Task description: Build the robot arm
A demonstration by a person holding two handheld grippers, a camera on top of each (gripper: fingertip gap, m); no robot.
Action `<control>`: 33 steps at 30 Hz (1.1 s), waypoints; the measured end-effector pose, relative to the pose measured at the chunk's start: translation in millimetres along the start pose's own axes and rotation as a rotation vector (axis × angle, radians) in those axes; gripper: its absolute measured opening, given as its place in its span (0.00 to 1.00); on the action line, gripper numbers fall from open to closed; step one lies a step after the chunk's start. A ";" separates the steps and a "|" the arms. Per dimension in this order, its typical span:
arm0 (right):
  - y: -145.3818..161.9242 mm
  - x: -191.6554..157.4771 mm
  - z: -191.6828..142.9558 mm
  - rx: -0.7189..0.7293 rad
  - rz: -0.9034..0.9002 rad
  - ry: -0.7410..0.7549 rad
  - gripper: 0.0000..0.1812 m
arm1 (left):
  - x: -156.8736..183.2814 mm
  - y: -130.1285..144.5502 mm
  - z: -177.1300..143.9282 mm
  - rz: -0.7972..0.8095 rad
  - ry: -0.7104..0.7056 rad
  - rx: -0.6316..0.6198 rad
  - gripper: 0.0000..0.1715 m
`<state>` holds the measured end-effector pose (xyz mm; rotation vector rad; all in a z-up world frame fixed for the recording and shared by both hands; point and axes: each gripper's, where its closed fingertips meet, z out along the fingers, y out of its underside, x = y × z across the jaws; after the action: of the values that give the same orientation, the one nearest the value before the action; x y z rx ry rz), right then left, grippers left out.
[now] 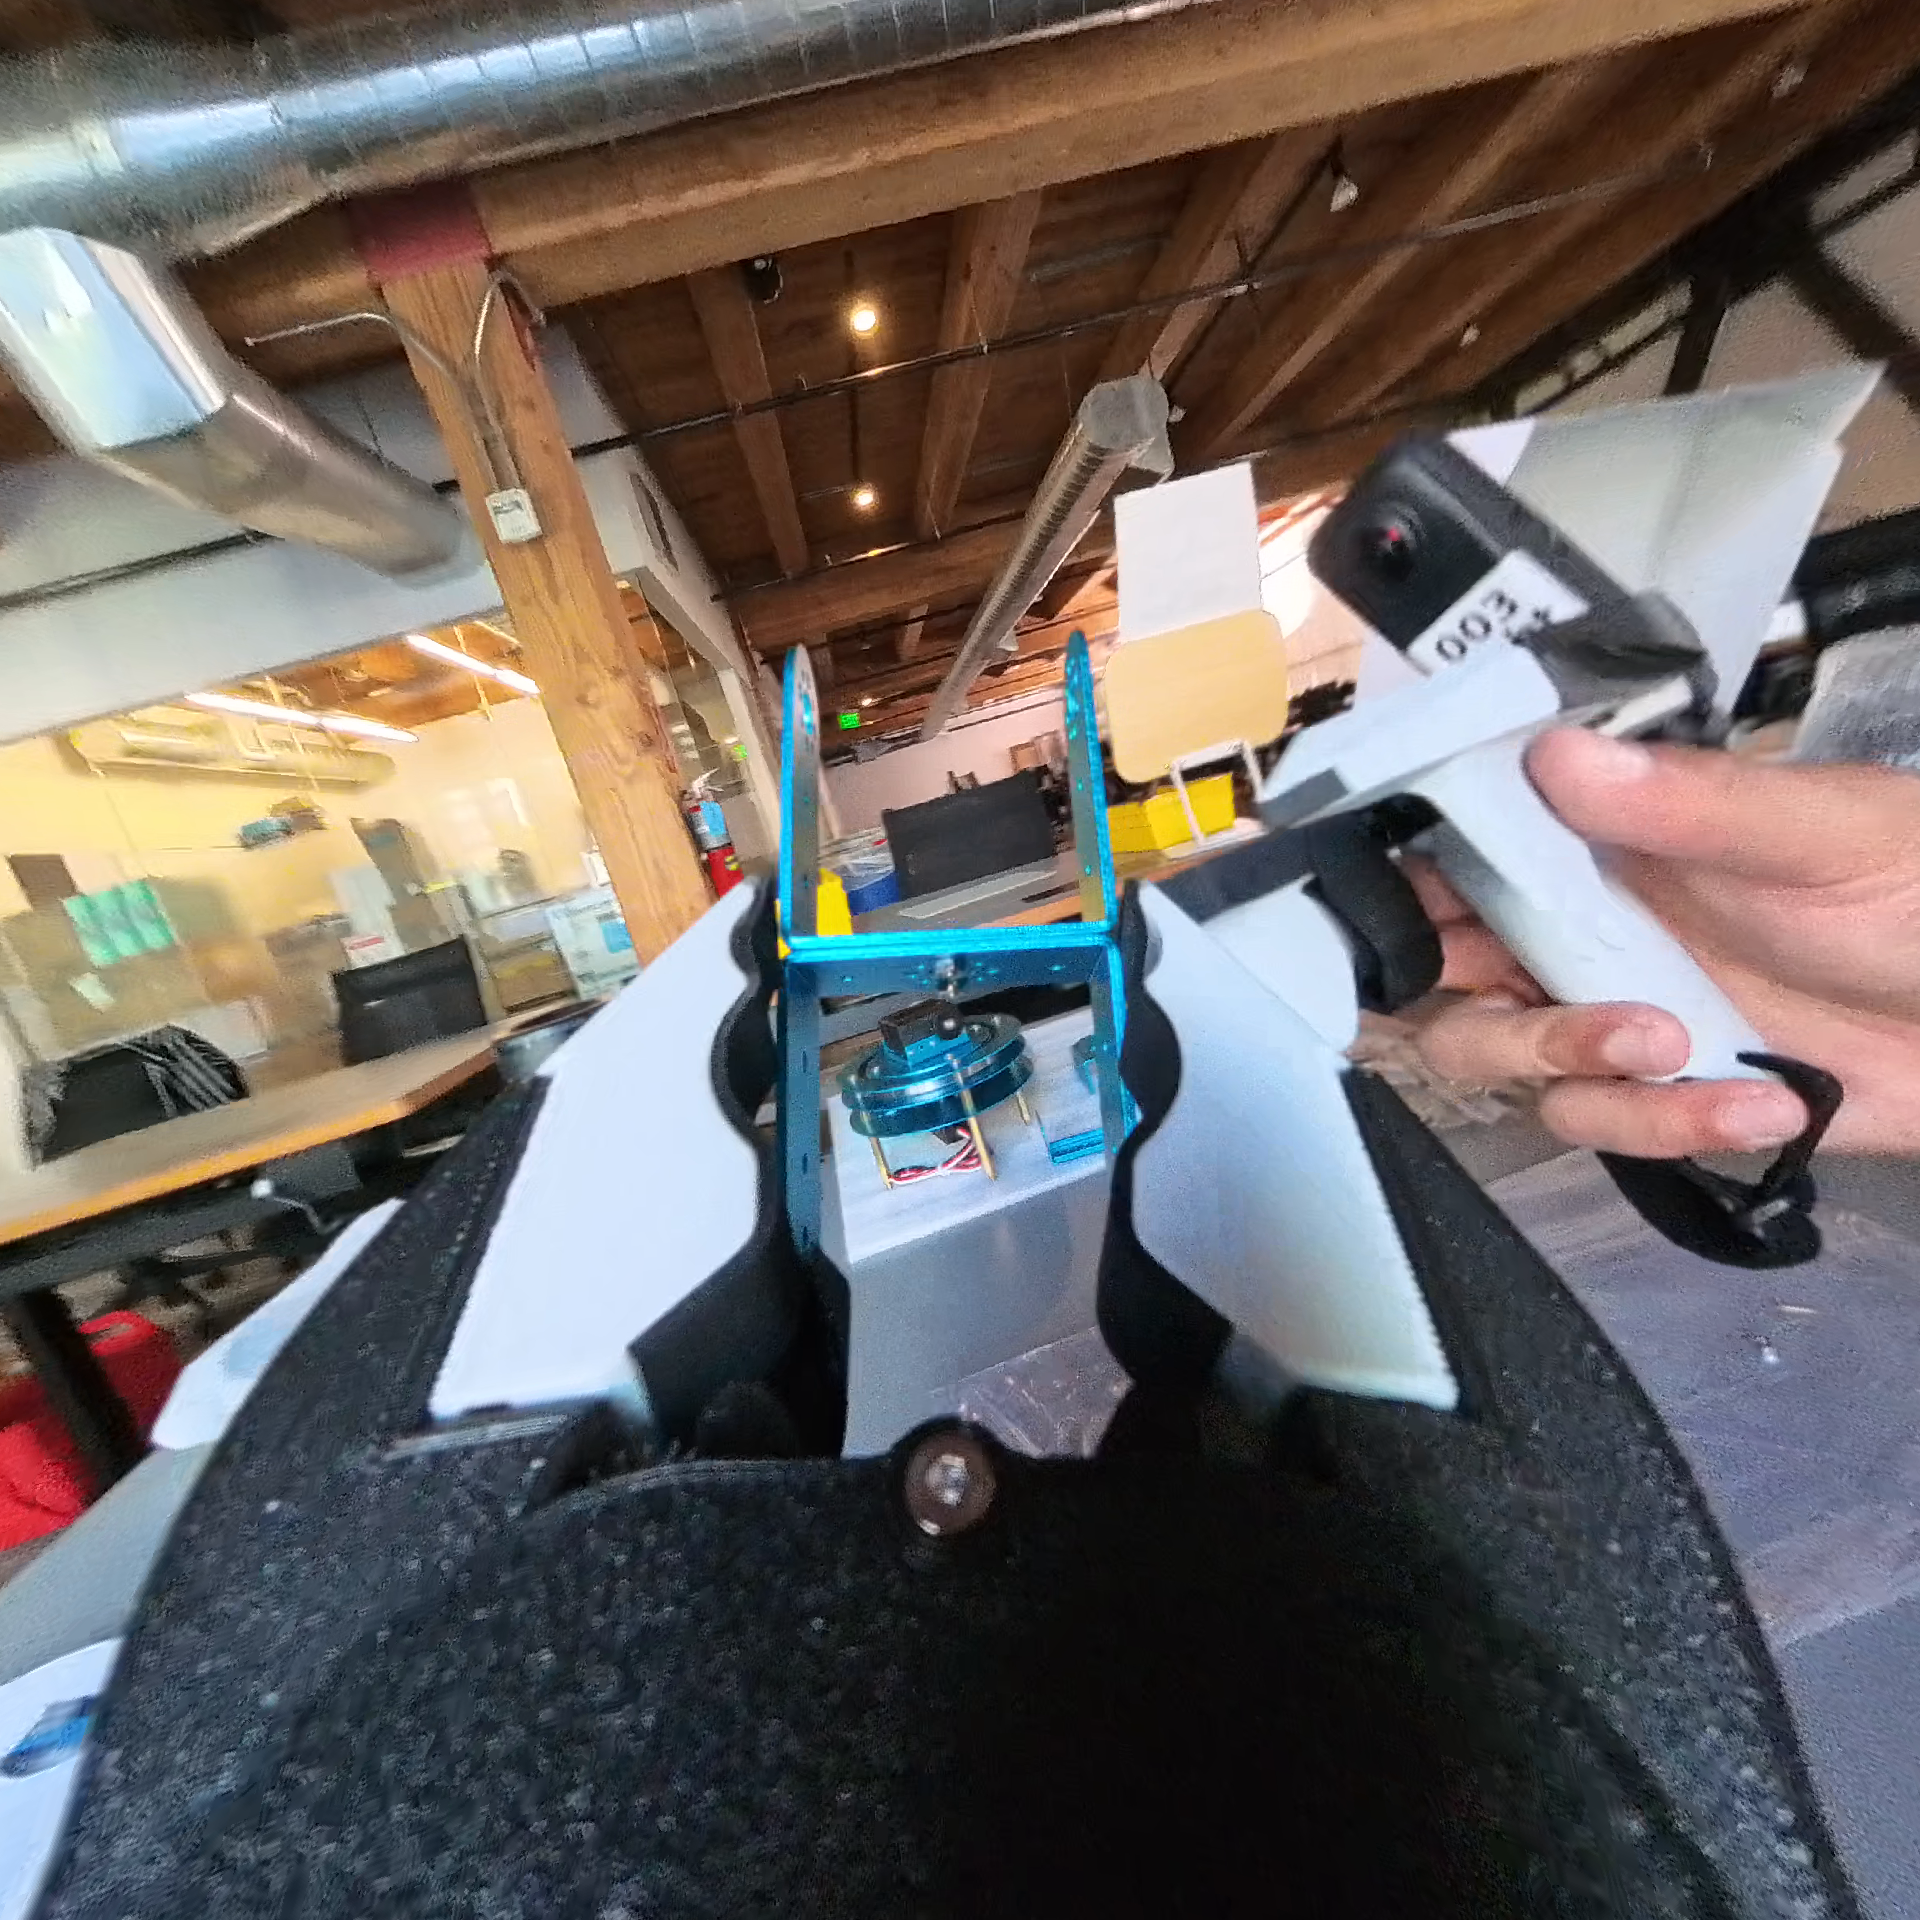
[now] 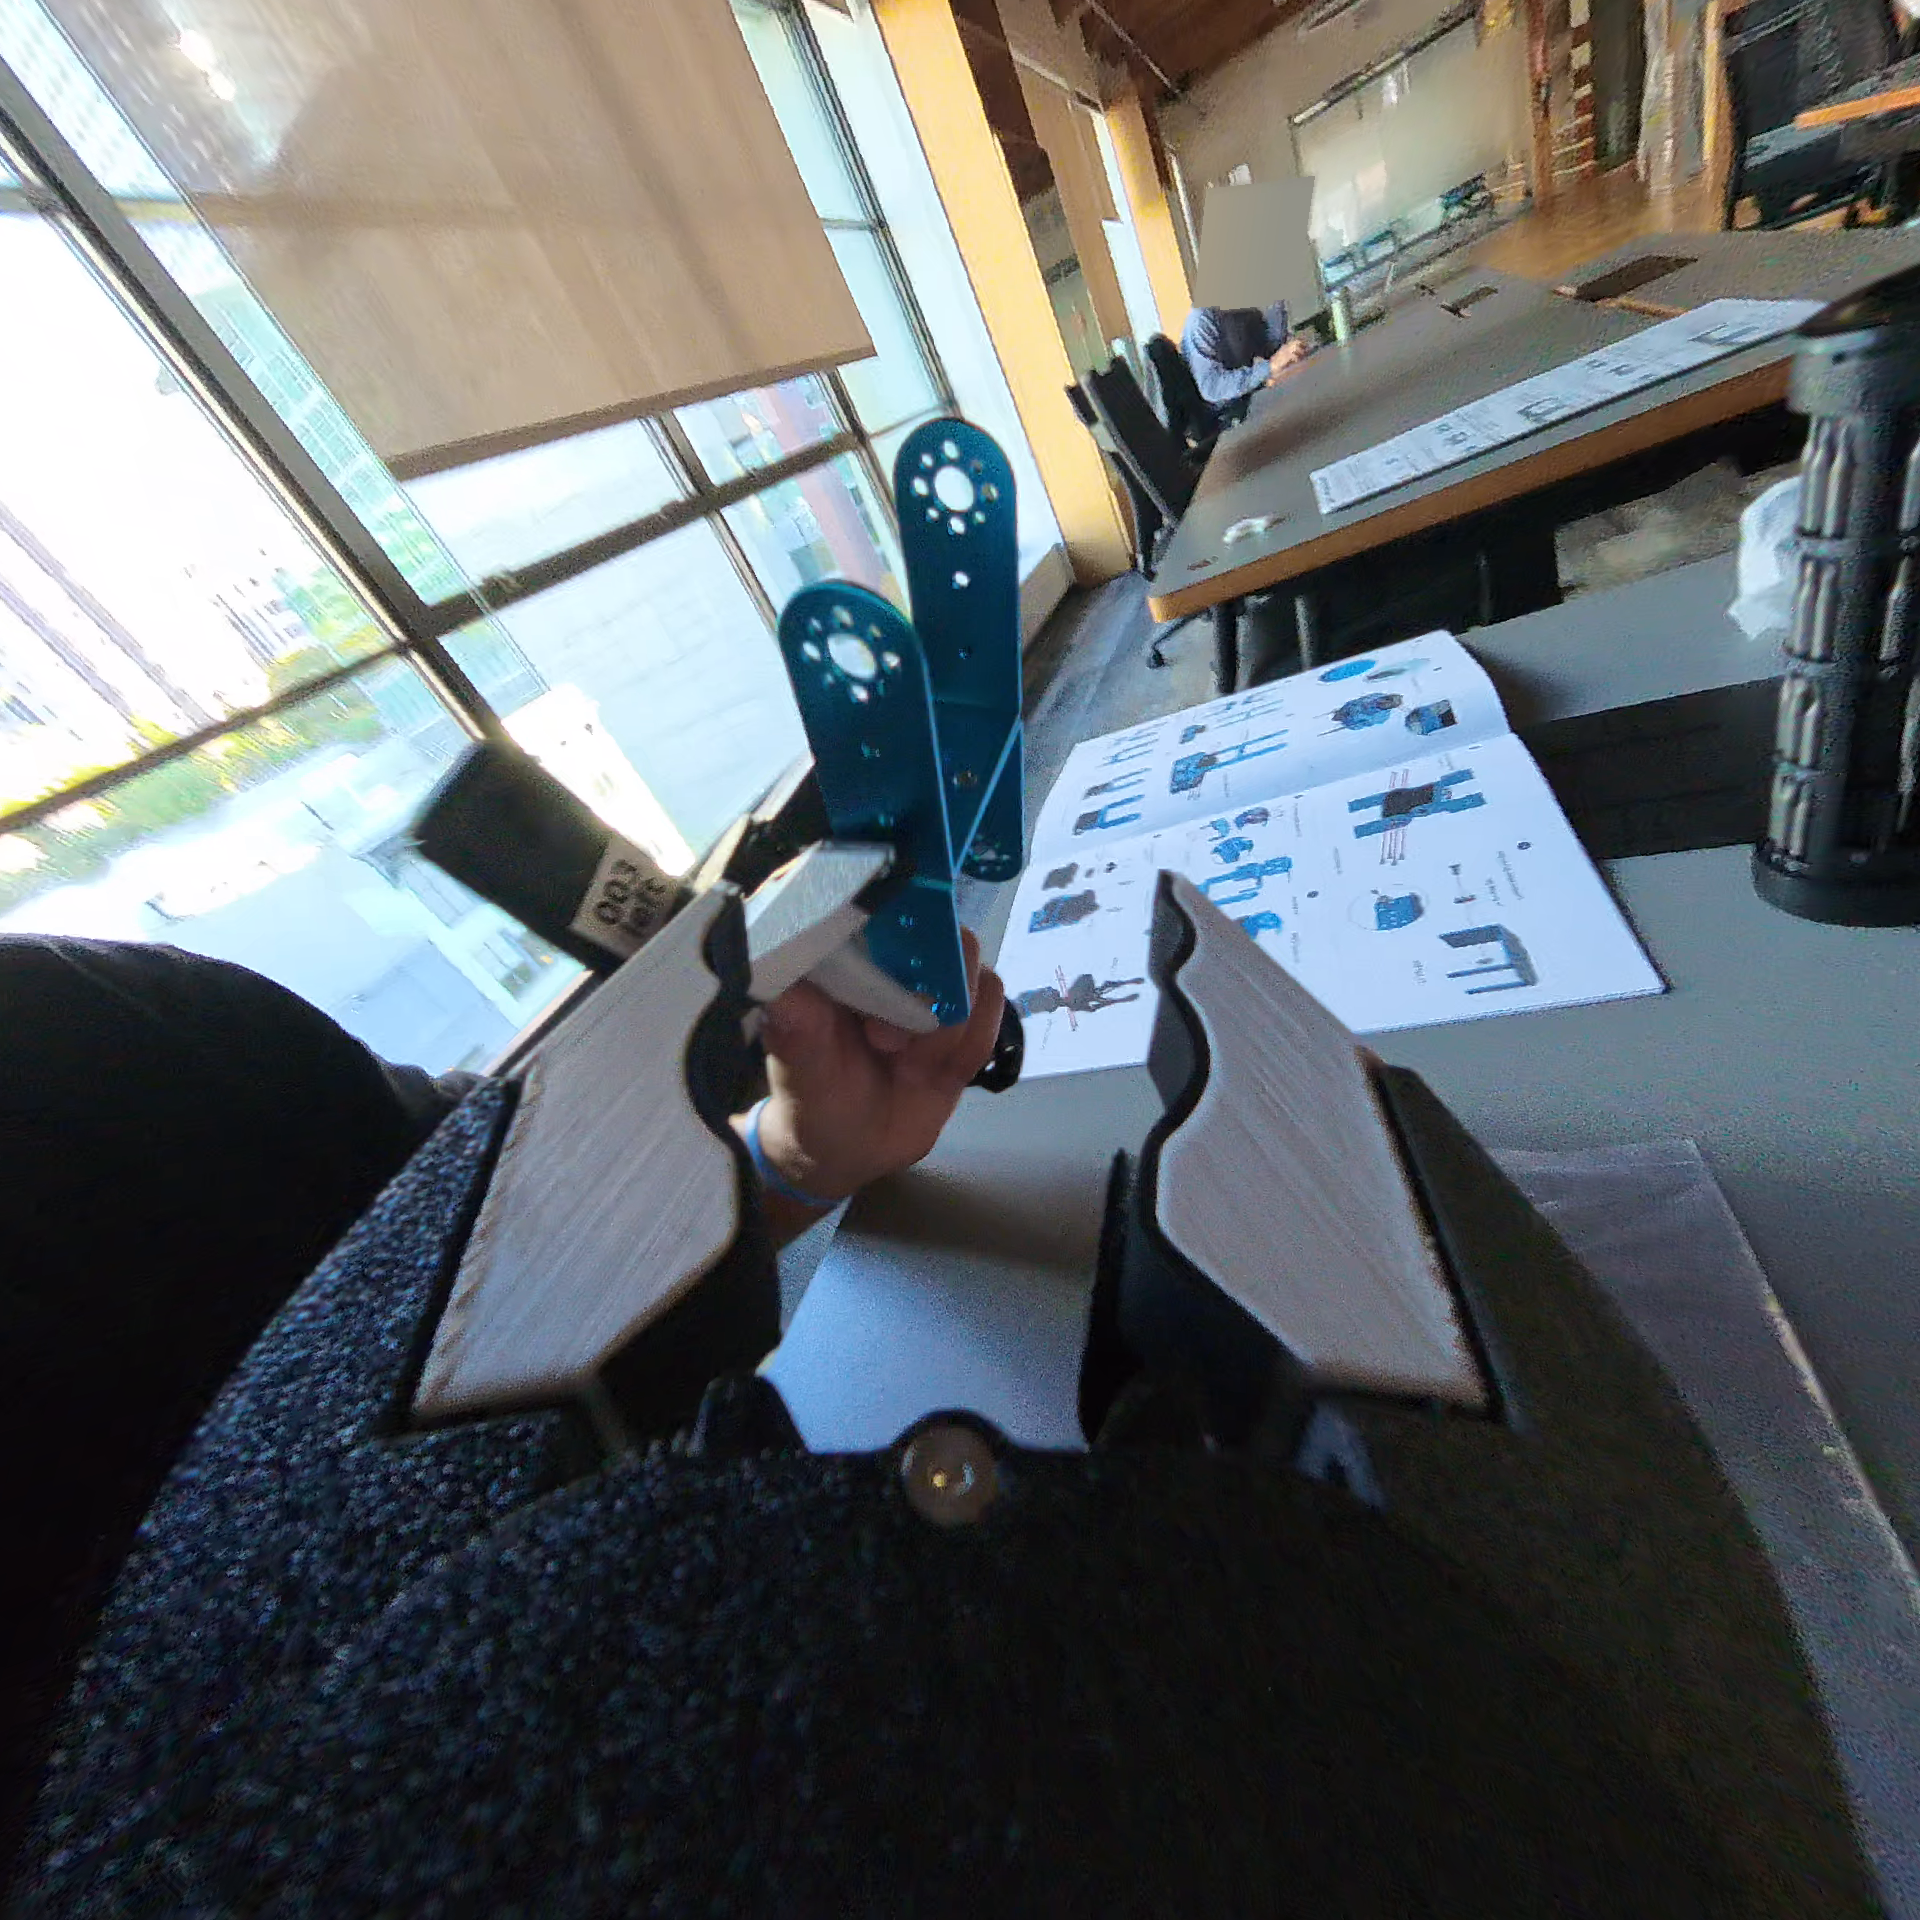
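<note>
My left gripper (image 1: 945,914) is shut on a blue metal bracket (image 1: 1086,790) and pinches its two side plates just below the crossbar. The bracket's two arms point away from the camera. Beyond it, a blue round pulley assembly (image 1: 930,1075) with brass posts and red wires stands on a white box (image 1: 956,1268). My right gripper (image 2: 948,899) is open and empty. It faces the bracket (image 2: 956,582) from a short way off, where a left gripper finger (image 2: 821,894) clamps it above the table. A hand (image 1: 1714,935) holds the right gripper at the upper right of the left wrist view.
An open instruction booklet (image 2: 1351,831) lies on the grey table (image 2: 1714,1039). A black cylindrical tool rack (image 2: 1849,623) stands at the right, and a clear plastic sheet (image 2: 1662,1299) lies near the front. Large windows are on the left. A person (image 2: 1231,343) sits at a far table.
</note>
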<state>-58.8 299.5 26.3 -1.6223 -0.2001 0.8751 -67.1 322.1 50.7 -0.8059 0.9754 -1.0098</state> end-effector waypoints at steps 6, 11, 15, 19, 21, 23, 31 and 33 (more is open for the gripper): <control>-5.6 -11.2 -4.1 -0.070 -0.180 0.100 0.12 | 39.1 12.6 11.3 0.179 0.003 -0.070 0.38; 1.6 4.4 -18.7 -0.181 -0.241 0.105 0.12 | 61.0 34.0 7.9 -0.016 0.266 -0.147 0.38; 0.0 11.5 -32.4 -0.213 -0.234 -0.013 0.12 | 53.5 41.7 -0.3 -0.277 0.593 -0.243 0.38; -0.2 19.6 -30.9 -0.243 -0.234 -0.088 0.11 | 62.3 51.3 1.6 -0.564 0.962 -0.372 0.46; -0.3 25.7 -26.5 -0.257 -0.251 -0.087 0.12 | 60.1 56.7 12.7 -0.574 0.995 -0.360 0.42; -0.5 29.1 -23.7 -0.260 -0.257 -0.103 0.12 | 62.5 62.1 16.4 -0.590 1.058 -0.373 0.36; 19.4 49.9 -19.6 -0.336 -0.286 -0.092 0.12 | 55.8 94.5 18.1 -0.493 1.105 -0.423 0.15; 26.3 53.3 -18.5 -0.360 -0.321 -0.079 0.12 | 53.5 98.5 15.4 -0.455 1.111 -0.417 0.15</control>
<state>-18.6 308.8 -20.2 -1.8206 -0.6864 0.6797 -11.0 306.3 -46.4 -0.8063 2.0547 -1.7456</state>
